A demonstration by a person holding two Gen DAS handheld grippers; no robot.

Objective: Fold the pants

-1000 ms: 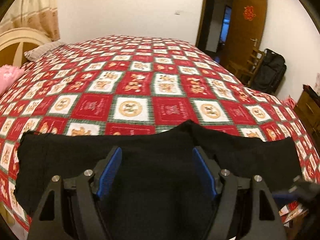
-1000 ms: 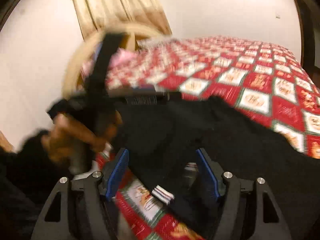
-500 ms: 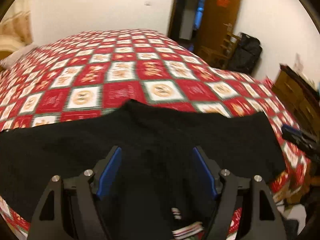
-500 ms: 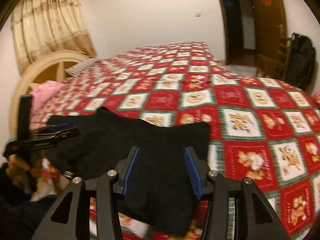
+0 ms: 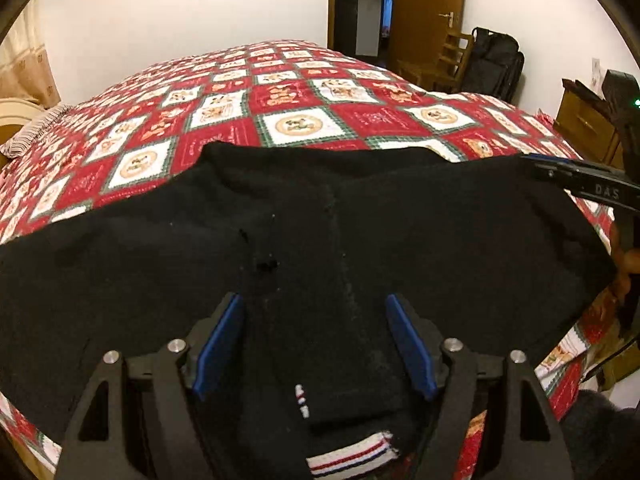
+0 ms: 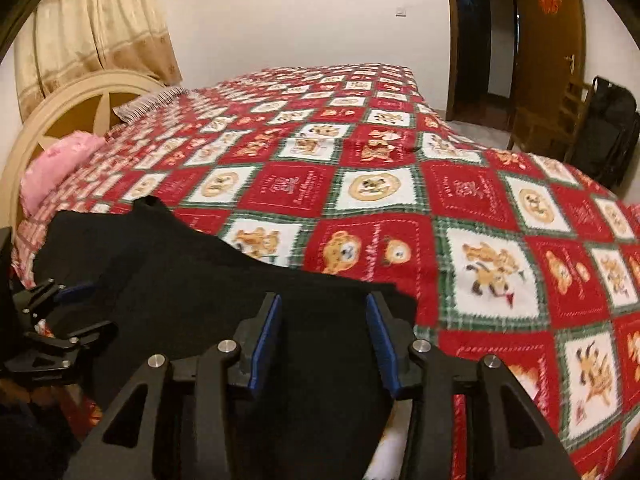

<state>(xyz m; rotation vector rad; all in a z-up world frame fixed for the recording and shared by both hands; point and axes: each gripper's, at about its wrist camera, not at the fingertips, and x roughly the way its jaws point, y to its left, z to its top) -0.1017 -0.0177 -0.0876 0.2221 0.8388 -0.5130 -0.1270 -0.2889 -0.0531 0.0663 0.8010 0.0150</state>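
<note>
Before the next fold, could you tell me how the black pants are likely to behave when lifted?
The black pants will probably be floppy: they drape over the bed's edge and lie wrinkled on the quilt. Lifted at one point, the rest would likely sag. The fabric looks thick and fuzzy, so probably not slippery.

A bed's red, white and green patchwork quilt point(image 6: 400, 184) fills the middle. Far left: a cream headboard point(image 6: 76, 108), pink pillow point(image 6: 60, 164), striped pillow point(image 5: 32, 136) and beige curtain point(image 6: 96, 24). Far right: a wooden door point(image 5: 428, 12), chair point(image 5: 448, 60) and black bag point(image 5: 496, 68).
</note>
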